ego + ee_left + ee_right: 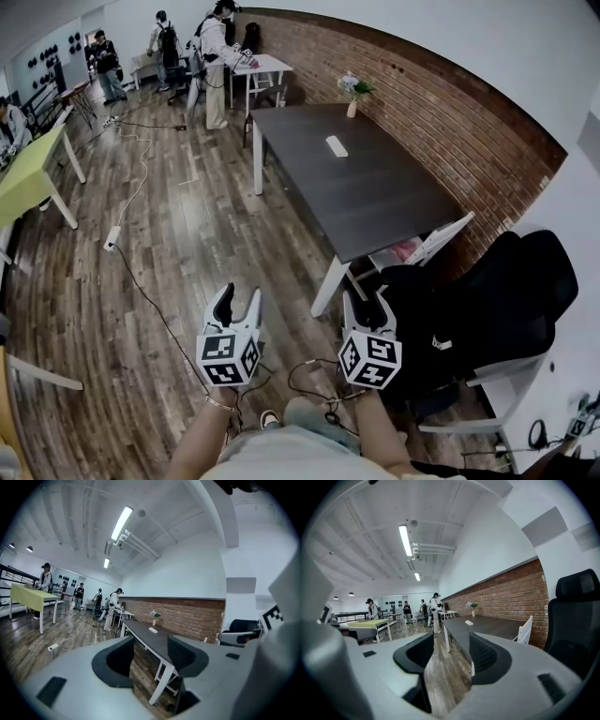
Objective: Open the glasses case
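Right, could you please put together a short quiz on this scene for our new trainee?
1. True or false: the left gripper holds the white glasses case.
2. What stands at the far end of the dark table? A a laptop; B a vase of flowers; C a mug.
3. Fill in: the right gripper has its jaws ____.
Key: 1 false, the case lies on the table; 2 B; 3 open, with nothing between them.

- The white object (336, 145) on the dark table (375, 197) is too small to identify.
- Both forearms (202, 441) are cut off by the bottom edge.
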The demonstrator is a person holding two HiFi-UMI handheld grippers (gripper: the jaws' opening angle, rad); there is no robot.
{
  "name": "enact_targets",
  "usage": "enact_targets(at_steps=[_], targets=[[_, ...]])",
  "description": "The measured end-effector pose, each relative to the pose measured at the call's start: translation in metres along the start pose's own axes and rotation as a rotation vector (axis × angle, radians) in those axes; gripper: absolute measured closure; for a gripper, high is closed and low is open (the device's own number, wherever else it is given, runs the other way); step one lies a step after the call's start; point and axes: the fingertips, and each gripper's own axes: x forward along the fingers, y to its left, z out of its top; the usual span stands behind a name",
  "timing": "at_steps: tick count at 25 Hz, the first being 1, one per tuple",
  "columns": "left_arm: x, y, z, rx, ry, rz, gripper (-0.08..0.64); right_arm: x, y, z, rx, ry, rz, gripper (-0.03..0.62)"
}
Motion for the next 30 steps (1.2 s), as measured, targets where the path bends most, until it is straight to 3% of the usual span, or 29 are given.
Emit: enact_targets(at_steps=[10, 23, 30], targets=[[0.063, 0.041, -0.003, -0.048, 0.015, 0.004, 0.357, 0.085, 0.011, -0.005, -0.035, 0.050, -0.004, 0.354], [0.253, 0.054, 0.045, -0.038, -0.007, -0.019, 0.357, 0.273, -0.028, 0.044, -0.016, 0.041, -0.001, 0.354], [0.329, 0.064, 0.054, -0.054, -0.005, -0.011, 0.357, 0.352, -0.041, 0.060, -0.019, 0.045, 0.020, 0.357]])
